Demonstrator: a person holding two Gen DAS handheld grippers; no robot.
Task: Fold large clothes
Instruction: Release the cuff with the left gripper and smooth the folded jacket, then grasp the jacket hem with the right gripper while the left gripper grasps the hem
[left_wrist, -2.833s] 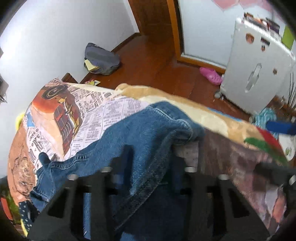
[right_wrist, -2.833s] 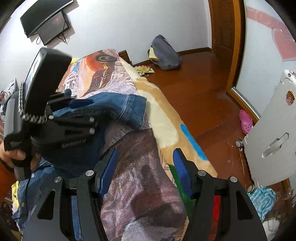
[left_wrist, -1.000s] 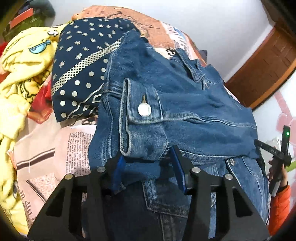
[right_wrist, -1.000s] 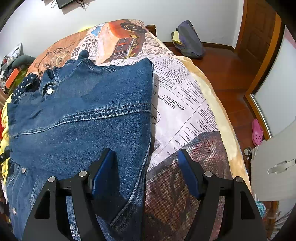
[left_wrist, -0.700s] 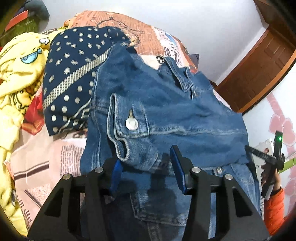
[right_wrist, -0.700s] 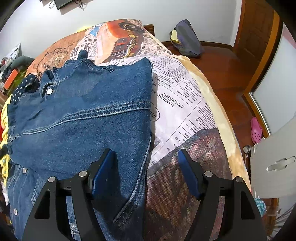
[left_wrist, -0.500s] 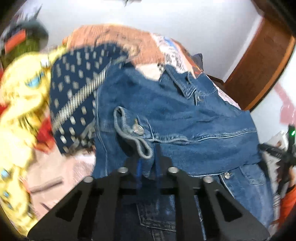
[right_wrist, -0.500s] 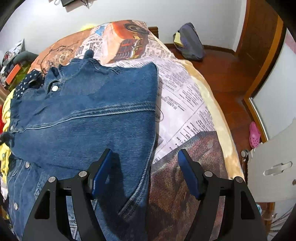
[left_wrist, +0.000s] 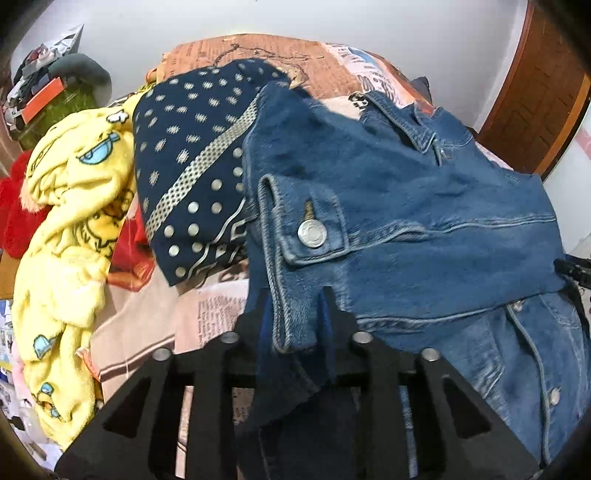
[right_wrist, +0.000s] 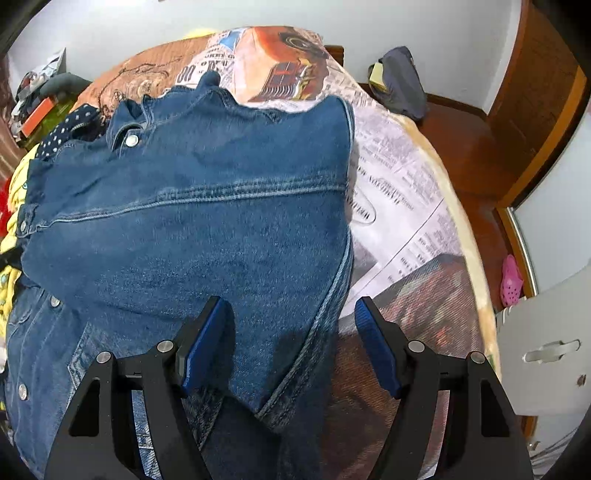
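A blue denim jacket (left_wrist: 424, 206) lies folded on the newspaper-print bed cover (right_wrist: 399, 177). Its sleeve cuff (left_wrist: 306, 206), with a metal button (left_wrist: 312, 234), rests on top of the jacket's body. My left gripper (left_wrist: 293, 314) is at the cuff's near edge. Its jaws are opening and the cuff's hem still sits between the pads, which look to have let go. My right gripper (right_wrist: 288, 343) hovers open over the jacket (right_wrist: 207, 229) at its right edge, with the denim seam under the gap and nothing gripped.
A navy dotted garment (left_wrist: 192, 155), a yellow cartoon fleece (left_wrist: 74, 221) and something red (left_wrist: 14, 214) pile up left of the jacket. Beyond the bed's right side are wooden floor, a grey bag (right_wrist: 402, 85), a pink slipper (right_wrist: 511, 280) and a white case (right_wrist: 546, 347).
Half a second ago my left gripper was shut on the lifted, bunched cuff; now its jaws have parted and the cuff lies flat on the jacket. My right gripper shifted slightly and stayed open.
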